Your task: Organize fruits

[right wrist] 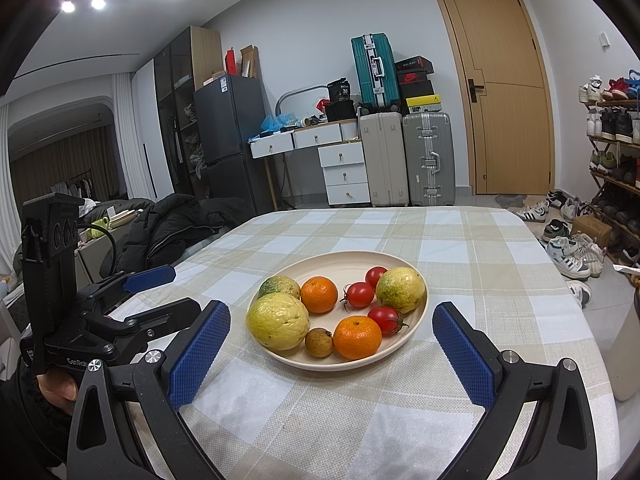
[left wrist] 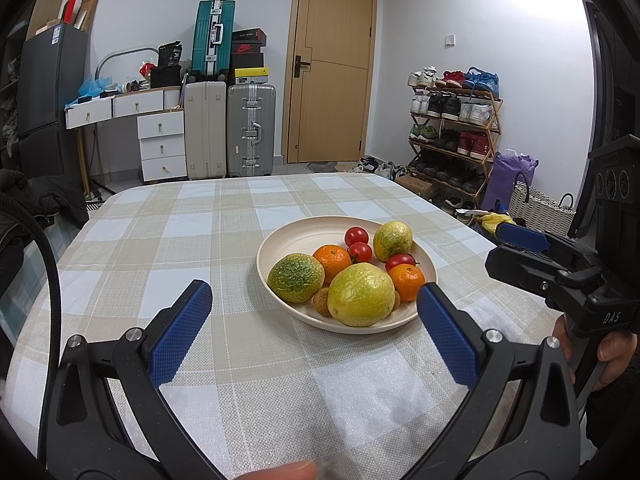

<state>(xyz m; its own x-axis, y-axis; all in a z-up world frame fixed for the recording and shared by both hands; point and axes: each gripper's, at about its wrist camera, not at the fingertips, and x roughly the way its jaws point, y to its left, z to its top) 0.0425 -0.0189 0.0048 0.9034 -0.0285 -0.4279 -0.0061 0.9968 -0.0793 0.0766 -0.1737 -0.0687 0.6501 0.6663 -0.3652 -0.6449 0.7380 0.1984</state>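
A cream plate [left wrist: 280,236] [right wrist: 320,266] sits on the checked tablecloth and holds all the fruit I can see. On it are three yellow-green wrinkled fruits [left wrist: 360,294] [right wrist: 278,326], two oranges [left wrist: 332,260] [right wrist: 357,337], three red tomatoes [left wrist: 356,236] [right wrist: 360,294] and a small brown fruit [left wrist: 322,301] [right wrist: 319,342]. My left gripper [left wrist: 314,292] [right wrist: 184,286] is open at the plate's near-left side, with nothing between its blue pads. My right gripper [right wrist: 331,312] [left wrist: 494,246] is open too, just short of the plate on the near right. Neither touches the fruit.
The tablecloth [left wrist: 200,240] covers a table with rounded edges. A pale container [right wrist: 628,360] stands at the table's right edge. A dark jacket [right wrist: 172,224] lies on a seat to the left. Suitcases [left wrist: 228,132], a door and a shoe rack [left wrist: 452,132] stand beyond.
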